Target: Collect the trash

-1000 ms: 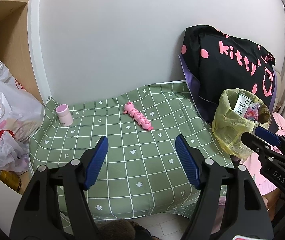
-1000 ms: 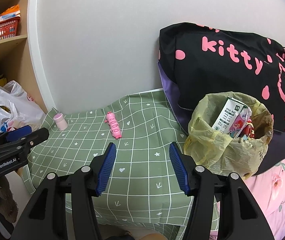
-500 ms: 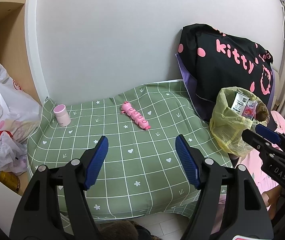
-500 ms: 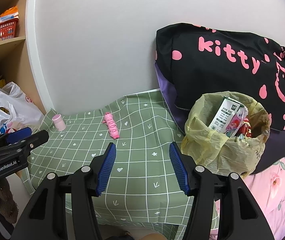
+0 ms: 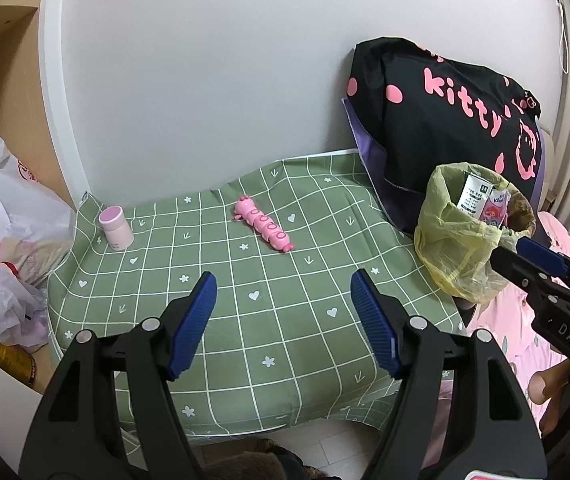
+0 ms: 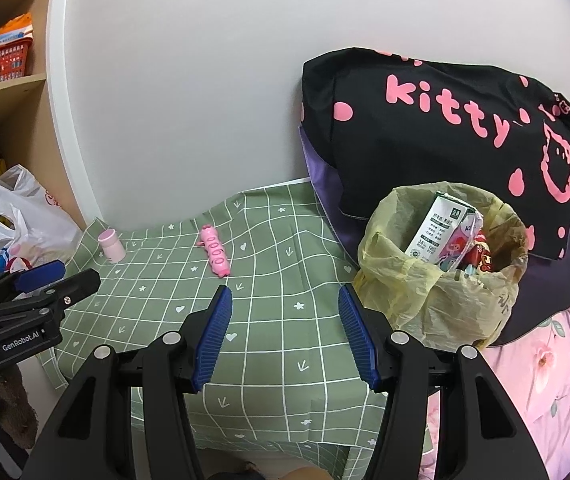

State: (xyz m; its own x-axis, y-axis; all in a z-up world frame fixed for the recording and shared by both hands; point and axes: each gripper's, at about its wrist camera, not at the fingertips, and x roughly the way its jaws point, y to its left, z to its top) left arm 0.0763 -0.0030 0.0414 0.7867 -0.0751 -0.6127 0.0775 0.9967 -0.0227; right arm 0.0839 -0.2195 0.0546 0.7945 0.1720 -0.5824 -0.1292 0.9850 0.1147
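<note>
A yellow trash bag (image 5: 461, 236) stands open at the right edge of the green checked tablecloth (image 5: 245, 304), with a white carton (image 6: 441, 232) and wrappers inside; it also shows in the right wrist view (image 6: 425, 284). A pink caterpillar toy (image 5: 265, 230) (image 6: 215, 250) lies mid-table. A small pink bottle (image 5: 115, 228) (image 6: 111, 244) stands at the back left. My left gripper (image 5: 283, 320) is open and empty above the front of the table. My right gripper (image 6: 283, 332) is open and empty, left of the bag.
A black "kitty" bag (image 6: 445, 128) leans on the wall behind the trash bag. White plastic bags (image 5: 1, 216) pile up left of the table beside a wooden shelf (image 6: 1, 92). Pink bedding (image 6: 545, 380) lies at the right.
Both grippers have pulled back slightly from the table; the table and bag look a little farther. Both stay open and empty. Nothing on the table has moved.
</note>
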